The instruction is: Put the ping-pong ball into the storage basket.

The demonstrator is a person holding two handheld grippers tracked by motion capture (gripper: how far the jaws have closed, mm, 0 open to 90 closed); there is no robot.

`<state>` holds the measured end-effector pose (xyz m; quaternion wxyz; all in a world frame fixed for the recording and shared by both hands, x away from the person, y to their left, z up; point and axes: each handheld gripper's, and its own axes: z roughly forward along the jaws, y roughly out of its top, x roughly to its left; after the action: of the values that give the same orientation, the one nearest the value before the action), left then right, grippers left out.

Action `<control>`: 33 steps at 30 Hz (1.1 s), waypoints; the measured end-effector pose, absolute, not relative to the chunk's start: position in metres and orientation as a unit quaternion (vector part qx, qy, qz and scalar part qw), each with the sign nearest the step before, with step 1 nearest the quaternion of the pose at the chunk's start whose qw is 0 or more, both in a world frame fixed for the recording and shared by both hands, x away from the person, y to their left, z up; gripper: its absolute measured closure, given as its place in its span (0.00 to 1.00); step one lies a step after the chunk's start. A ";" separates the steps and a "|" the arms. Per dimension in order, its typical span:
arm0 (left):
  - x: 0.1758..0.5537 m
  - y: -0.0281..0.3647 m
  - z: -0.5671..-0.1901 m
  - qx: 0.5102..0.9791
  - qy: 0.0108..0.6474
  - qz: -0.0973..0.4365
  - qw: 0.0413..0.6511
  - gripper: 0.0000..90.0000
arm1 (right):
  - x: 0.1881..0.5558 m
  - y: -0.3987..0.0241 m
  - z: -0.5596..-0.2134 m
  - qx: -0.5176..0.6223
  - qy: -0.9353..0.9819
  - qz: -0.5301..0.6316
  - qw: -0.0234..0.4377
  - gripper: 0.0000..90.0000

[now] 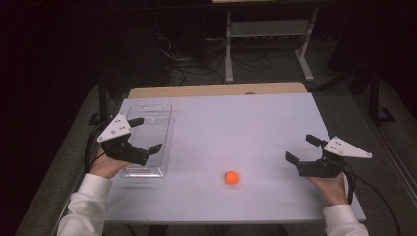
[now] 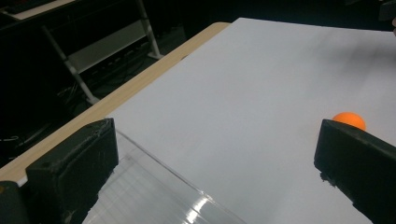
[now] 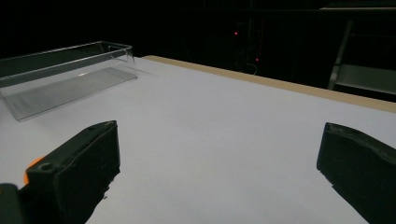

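Small orange ball (image 1: 231, 177) sits alone on white table (image 1: 246, 123); clear rectangular plastic tray (image 1: 150, 132) far-left of ball under left gripper (image 1: 146, 134), jaws open; right gripper (image 1: 302, 148) right of ball, jaws open, empty.

Dark room, grey floor (image 1: 59, 177), white metal shelf frame (image 1: 268, 29), tangled cables (image 1: 187, 61)

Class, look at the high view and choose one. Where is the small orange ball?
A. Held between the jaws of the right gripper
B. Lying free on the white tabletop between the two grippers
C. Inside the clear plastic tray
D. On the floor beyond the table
B. The small orange ball lies on the white tabletop, apart from the clear plastic tray, with the open left gripper and open right gripper on either side, neither touching it.
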<state>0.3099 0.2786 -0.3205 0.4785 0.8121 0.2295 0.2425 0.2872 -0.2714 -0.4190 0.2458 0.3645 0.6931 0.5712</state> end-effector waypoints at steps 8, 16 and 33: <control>0.315 0.266 -0.313 0.822 0.213 0.238 0.473 0.00 | 0.287 -0.271 -0.419 0.363 0.694 0.571 0.246 0.00; 0.319 0.253 -0.310 0.831 0.198 0.232 0.466 0.00 | 0.287 -0.271 -0.419 0.361 0.695 0.570 0.246 0.00; 0.324 0.233 -0.307 0.844 0.178 0.220 0.456 0.00 | 0.287 -0.271 -0.419 0.360 0.697 0.570 0.245 0.00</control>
<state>0.3240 0.2325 -0.3072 0.4564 0.8436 0.1779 0.2198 0.2874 -0.2706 -0.4191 0.2453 0.3601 0.6966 0.5700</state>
